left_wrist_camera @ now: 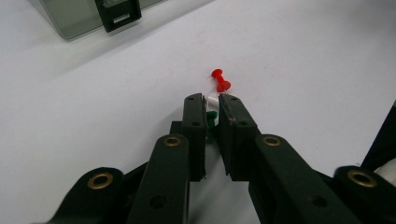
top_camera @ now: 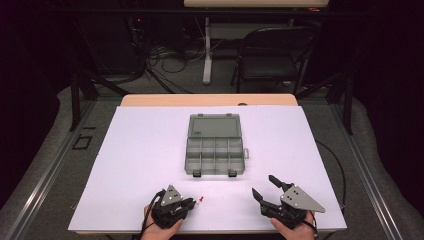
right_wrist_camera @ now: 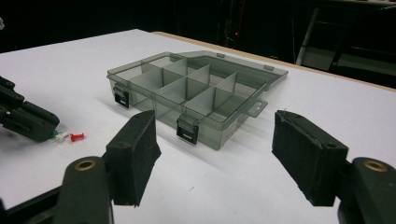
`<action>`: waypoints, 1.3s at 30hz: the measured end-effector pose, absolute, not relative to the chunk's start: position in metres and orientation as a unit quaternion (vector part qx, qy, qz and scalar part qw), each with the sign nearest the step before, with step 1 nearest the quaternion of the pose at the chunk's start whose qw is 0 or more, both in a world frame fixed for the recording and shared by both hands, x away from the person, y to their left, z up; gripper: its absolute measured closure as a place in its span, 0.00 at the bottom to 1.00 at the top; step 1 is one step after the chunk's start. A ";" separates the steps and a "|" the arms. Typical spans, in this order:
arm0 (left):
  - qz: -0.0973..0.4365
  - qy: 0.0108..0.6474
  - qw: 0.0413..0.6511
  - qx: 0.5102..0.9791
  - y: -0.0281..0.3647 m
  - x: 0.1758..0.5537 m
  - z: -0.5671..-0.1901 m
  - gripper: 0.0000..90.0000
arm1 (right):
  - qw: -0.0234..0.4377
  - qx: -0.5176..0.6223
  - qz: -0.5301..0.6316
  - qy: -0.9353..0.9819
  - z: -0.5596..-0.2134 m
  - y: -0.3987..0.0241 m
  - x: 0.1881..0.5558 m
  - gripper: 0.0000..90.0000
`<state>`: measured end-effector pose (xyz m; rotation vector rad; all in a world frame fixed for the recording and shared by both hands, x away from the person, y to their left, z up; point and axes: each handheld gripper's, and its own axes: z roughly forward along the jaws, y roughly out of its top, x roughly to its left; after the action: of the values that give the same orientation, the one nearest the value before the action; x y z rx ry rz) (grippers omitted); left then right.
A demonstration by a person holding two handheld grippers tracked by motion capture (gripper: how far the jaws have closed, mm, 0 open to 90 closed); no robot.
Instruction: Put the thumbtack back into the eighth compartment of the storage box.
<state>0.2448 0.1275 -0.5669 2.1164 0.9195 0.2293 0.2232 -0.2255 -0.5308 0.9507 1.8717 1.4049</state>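
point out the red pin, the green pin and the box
red pin (left_wrist_camera: 220, 80), left gripper view, on its red head
green pin (left_wrist_camera: 212, 115), left gripper view, on the green part between the jaws
box (top_camera: 215, 171), high view, on its front wall

The compartment box (top_camera: 215, 150) is lying mid-table (top_camera: 140, 165), lid behind it. Three pushpins (left_wrist_camera: 215, 100) are lying before its left corner, at the left gripper (top_camera: 192, 204); the right gripper (top_camera: 265, 187) is sitting right of them.
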 end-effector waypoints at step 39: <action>0.110 0.379 0.460 0.795 0.138 0.256 -0.532 0.95 | 0.303 0.368 0.532 0.700 -0.531 -0.227 0.224 0.34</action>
<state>0.2560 0.1379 -0.5324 1.9569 0.9330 0.2696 0.2236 -0.2269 -0.5311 0.9751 1.8562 1.4090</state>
